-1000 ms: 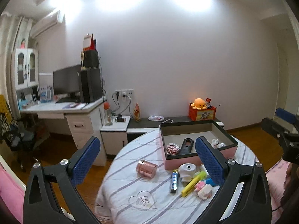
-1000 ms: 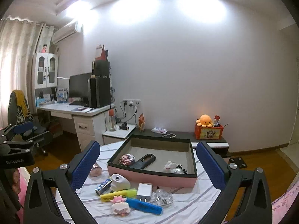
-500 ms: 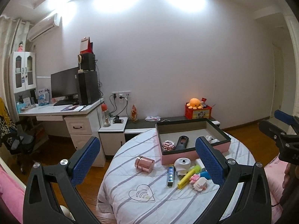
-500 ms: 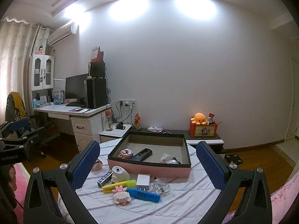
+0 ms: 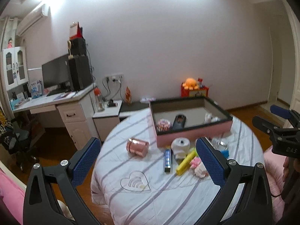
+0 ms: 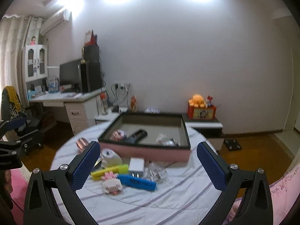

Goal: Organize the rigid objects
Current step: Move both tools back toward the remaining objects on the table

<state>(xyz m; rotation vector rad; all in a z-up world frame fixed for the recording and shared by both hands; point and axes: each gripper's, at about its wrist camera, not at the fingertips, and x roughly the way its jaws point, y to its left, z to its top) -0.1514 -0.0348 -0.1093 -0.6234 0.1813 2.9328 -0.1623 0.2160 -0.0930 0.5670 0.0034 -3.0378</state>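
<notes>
A pink open box (image 5: 194,135) (image 6: 146,153) stands on a round table with a striped cloth (image 5: 168,193) (image 6: 150,198); a black remote (image 5: 179,121) (image 6: 136,136) and small items lie inside. In front of it lie a rose-gold tin (image 5: 136,147) (image 6: 82,144), a white round device (image 5: 181,146) (image 6: 110,156), a yellow marker (image 5: 186,162) (image 6: 109,170), a blue bar (image 6: 137,182), a white charger (image 6: 136,166) and a pink-white toy (image 6: 112,182). My left gripper (image 5: 149,159) and right gripper (image 6: 148,163) are open, empty, held above the table's near side.
A white desk (image 5: 54,103) with monitor and speakers stands at the left, a low cabinet (image 6: 204,125) with an orange plush on a red box (image 6: 201,108) behind the table. An office chair (image 6: 24,127) is far left. Pink bedding (image 6: 281,187) lies at the lower right.
Both cameras have moved closer to the table and tipped down, so the table and box look larger. Both grippers stay open and empty; no object has moved.
</notes>
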